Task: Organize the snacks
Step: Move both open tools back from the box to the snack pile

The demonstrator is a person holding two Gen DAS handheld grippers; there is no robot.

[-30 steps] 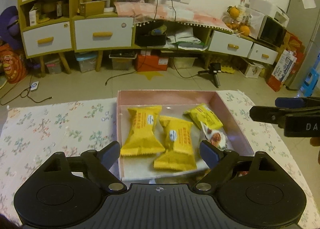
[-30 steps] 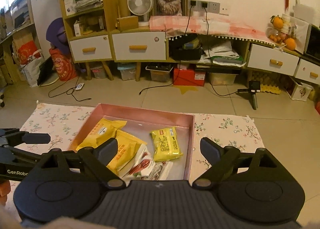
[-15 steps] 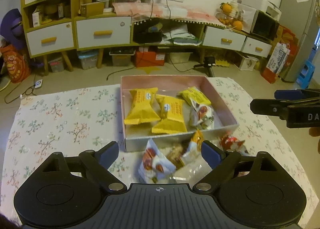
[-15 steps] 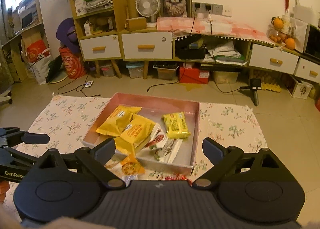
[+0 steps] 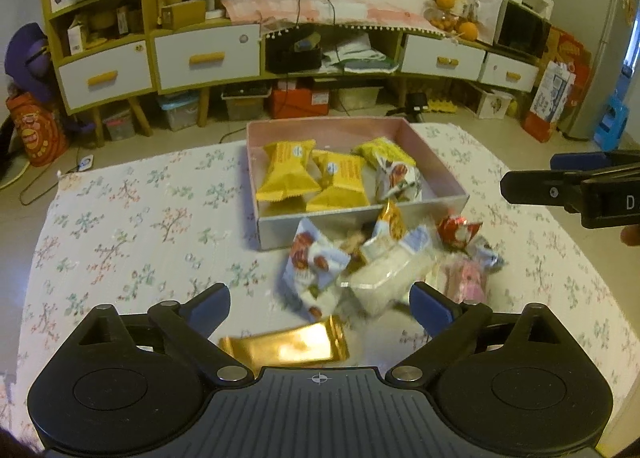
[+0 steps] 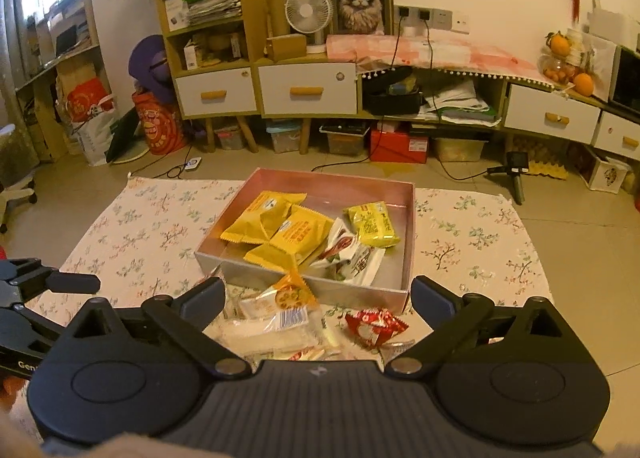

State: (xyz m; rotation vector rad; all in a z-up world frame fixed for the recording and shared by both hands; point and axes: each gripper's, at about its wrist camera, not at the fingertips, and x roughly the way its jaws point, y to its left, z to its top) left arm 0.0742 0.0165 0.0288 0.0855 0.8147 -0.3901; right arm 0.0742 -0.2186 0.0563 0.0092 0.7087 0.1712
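Pink box [image 5: 436, 155] holds yellow packets [image 5: 286, 169] (crinkled); both claws opening wide, gripping nothing.

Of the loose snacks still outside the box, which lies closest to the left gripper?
The gold foil packet, flat on the cloth just ahead of the left gripper. The other loose packets are heaped farther off, against the box.

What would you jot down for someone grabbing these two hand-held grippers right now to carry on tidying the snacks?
Left hand-held gripper: jaws opening, nothing held.
Right hand-held gripper: jaws opening, nothing held.
Pink box sits on the floral cloth.
Done: yellow packets and a white wrapper lie in the box.
Left: loose pile before the box, with the gold packet, red wrapper, clear pack and orange wrapper.
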